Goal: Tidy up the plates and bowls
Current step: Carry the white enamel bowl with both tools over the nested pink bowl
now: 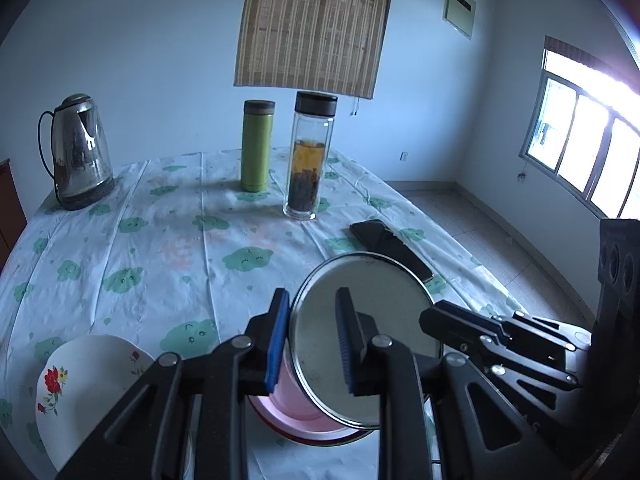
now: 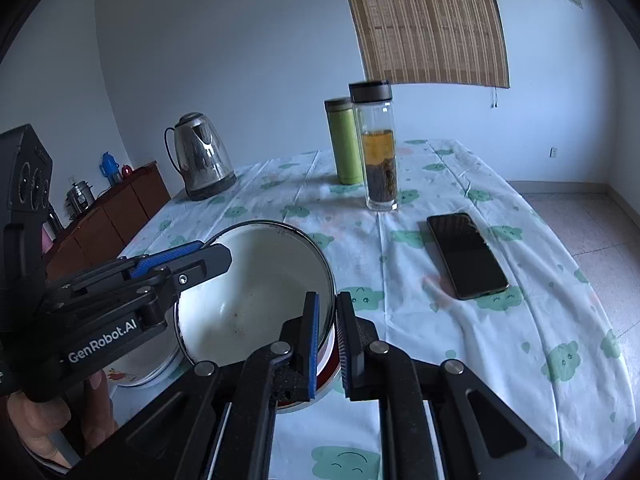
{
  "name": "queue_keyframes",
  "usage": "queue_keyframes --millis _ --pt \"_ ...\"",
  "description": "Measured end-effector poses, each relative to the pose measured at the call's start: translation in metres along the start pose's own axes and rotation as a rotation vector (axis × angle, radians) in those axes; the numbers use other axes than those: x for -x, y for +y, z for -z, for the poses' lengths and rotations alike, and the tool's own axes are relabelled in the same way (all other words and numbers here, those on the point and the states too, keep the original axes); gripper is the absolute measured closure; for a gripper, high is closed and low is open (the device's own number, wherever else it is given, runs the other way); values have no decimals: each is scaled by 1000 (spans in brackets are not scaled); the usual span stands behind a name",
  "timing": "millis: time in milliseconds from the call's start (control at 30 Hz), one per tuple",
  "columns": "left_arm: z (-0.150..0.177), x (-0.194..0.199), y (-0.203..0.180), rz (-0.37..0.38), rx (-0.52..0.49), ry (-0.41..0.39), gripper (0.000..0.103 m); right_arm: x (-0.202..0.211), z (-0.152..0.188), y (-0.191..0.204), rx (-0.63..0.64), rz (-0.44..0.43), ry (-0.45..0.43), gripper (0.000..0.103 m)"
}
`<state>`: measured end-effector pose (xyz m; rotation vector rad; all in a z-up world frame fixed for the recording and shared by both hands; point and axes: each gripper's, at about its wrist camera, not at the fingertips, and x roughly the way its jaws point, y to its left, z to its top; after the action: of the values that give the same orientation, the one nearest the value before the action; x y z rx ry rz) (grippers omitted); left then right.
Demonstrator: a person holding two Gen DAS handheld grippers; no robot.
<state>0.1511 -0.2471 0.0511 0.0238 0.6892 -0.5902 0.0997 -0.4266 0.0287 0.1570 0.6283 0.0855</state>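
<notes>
A white enamel bowl point(image 1: 372, 320) with a dark rim, a pink outside and a red foot is held tilted just over the tablecloth. My left gripper point(image 1: 312, 308) is shut on its left rim, one blue pad inside and one outside. In the right wrist view the same bowl point(image 2: 256, 280) has my right gripper point(image 2: 328, 304) shut on its right rim, while the left gripper point(image 2: 220, 256) pinches the opposite side. The right gripper point(image 1: 430, 318) also shows at the bowl's far edge in the left wrist view. A white flowered bowl point(image 1: 88, 380) sits at the lower left, partly hidden under the left gripper point(image 2: 144, 360).
At the back of the table point(image 1: 120, 264) stand a steel kettle point(image 1: 80, 152), a green flask point(image 1: 257, 146) and a glass tea bottle point(image 1: 310, 156). A black phone point(image 2: 466, 254) lies on the right, near the table's edge. A person's hand point(image 2: 48, 420) holds the left gripper.
</notes>
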Motion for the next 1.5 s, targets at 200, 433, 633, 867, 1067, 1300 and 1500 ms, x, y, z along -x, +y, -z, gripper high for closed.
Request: queue_keyframes --millis 200,433,633,867,1067,1300,1500 --pt "4 -13 10 -15 24 38 82 -16 4 4 7 0 40 92" --pt "12 -33 23 0 73 110 82 -21 4 7 21 7 52 92" --pt "17 -41 25 -6 84 141 82 -21 2 12 36 8 51 92" --pt "18 -42 26 -8 87 143 82 -24 3 13 32 6 58 92" --pt "18 -44 32 -14 100 151 82 -31 3 14 35 1 70 92" --pt "19 -44 33 -27 96 153 82 -36 5 14 39 1 82 92" --pt "20 -45 36 -31 99 159 82 -40 5 16 48 2 93 92"
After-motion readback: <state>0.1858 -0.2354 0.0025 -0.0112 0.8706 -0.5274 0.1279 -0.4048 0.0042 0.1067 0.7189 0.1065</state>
